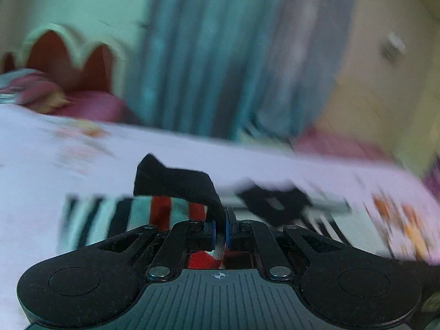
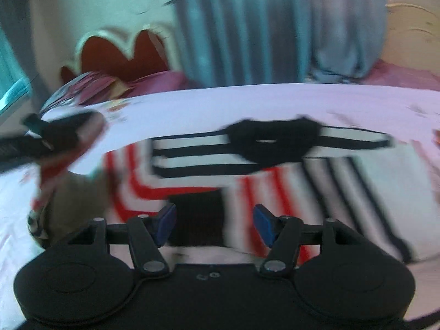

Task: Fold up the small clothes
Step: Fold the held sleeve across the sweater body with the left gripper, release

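Note:
A small striped shirt (image 2: 275, 170), white with red and black stripes and a black collar, lies spread on a white bedsheet (image 2: 247, 101). My left gripper (image 1: 219, 233) is shut on a black-edged part of the striped shirt (image 1: 176, 184) and holds it lifted off the bed. The left gripper also shows at the left edge of the right wrist view (image 2: 49, 134), with cloth hanging from it. My right gripper (image 2: 214, 225) is open and empty, low over the near part of the shirt. Both views are blurred.
A bed headboard (image 2: 121, 52) with red panels stands at the back left. Blue-grey curtains (image 2: 247, 27) hang behind the bed. Pink pillows (image 1: 90, 107) lie at the head. The sheet has flower prints (image 1: 398, 220) near its right edge.

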The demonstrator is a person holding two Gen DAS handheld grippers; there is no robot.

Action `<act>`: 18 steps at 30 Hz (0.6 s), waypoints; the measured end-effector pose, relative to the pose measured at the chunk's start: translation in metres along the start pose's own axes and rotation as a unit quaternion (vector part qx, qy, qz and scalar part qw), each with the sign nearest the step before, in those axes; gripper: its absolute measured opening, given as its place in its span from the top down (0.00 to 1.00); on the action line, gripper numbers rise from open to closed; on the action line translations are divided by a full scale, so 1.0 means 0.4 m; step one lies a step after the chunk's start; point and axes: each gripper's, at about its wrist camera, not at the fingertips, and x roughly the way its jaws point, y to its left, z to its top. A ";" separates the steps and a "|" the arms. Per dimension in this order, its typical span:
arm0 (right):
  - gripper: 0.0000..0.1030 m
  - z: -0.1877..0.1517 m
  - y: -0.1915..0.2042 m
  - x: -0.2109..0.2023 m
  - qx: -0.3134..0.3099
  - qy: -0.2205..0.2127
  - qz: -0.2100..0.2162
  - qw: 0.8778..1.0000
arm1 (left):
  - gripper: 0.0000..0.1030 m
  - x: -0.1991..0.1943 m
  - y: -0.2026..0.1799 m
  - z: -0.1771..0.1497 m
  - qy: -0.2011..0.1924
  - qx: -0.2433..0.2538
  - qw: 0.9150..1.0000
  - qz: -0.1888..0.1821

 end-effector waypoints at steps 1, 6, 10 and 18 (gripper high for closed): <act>0.40 -0.004 -0.030 -0.011 0.006 -0.001 -0.010 1.000 | 0.95 0.040 -0.041 -0.017 0.022 0.014 1.000 -0.009; 0.38 -0.042 -0.154 -0.051 0.038 0.007 -0.040 0.998 | 0.86 0.158 -0.150 -0.087 0.142 0.036 0.989 -0.011; 0.34 -0.065 -0.191 -0.064 0.050 0.009 -0.039 0.998 | 0.14 0.129 -0.173 -0.092 0.129 0.034 0.991 0.025; 0.30 -0.060 -0.173 -0.034 0.056 0.021 -0.006 0.998 | 0.13 0.067 -0.155 -0.063 0.104 0.048 0.990 0.079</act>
